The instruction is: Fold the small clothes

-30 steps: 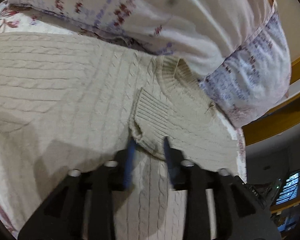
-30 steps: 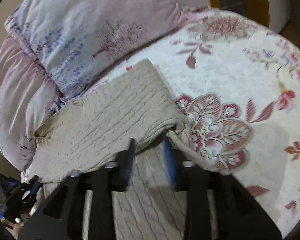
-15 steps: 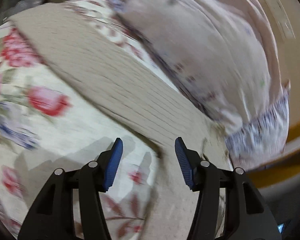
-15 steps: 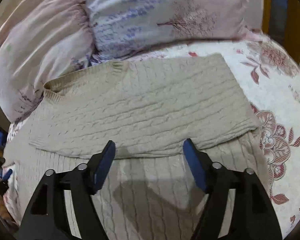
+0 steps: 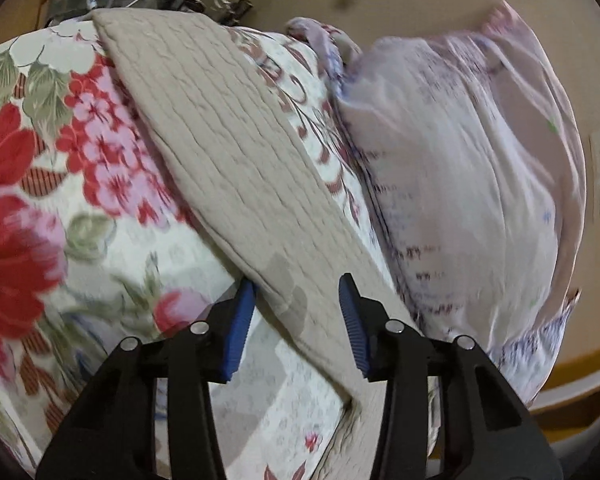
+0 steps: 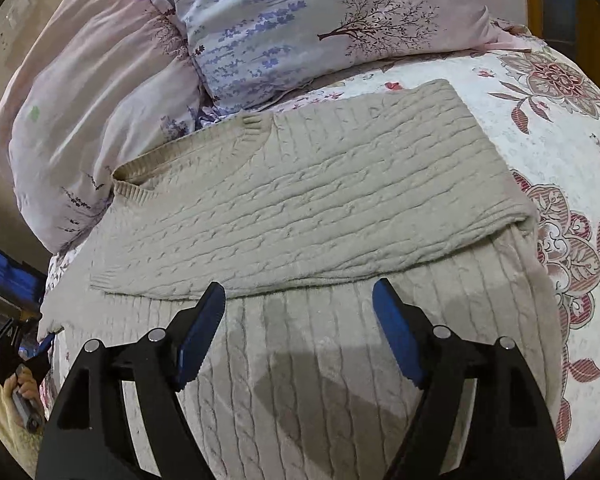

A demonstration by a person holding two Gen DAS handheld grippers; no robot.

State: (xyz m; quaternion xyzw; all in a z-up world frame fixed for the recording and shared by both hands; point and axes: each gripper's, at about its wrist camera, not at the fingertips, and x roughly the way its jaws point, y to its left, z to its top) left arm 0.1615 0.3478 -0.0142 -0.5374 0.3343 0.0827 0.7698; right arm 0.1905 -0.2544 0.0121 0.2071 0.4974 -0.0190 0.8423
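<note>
A beige cable-knit sweater [image 6: 300,208] fills the middle of the frame, lying flat on a floral bedspread [image 6: 540,128]. One part is folded across the upper half, its lower edge running left to right just above the right tool [image 6: 299,300]. The tool's blue-padded fingers [image 6: 204,332] stand wide apart at the bottom of the frame, above the knit, gripping nothing. The ribbed neckline [image 6: 140,176] sits at centre left. Pillows [image 6: 260,20] fill the upper left and top. The left tool [image 6: 20,348] shows small at the lower left edge.
</note>
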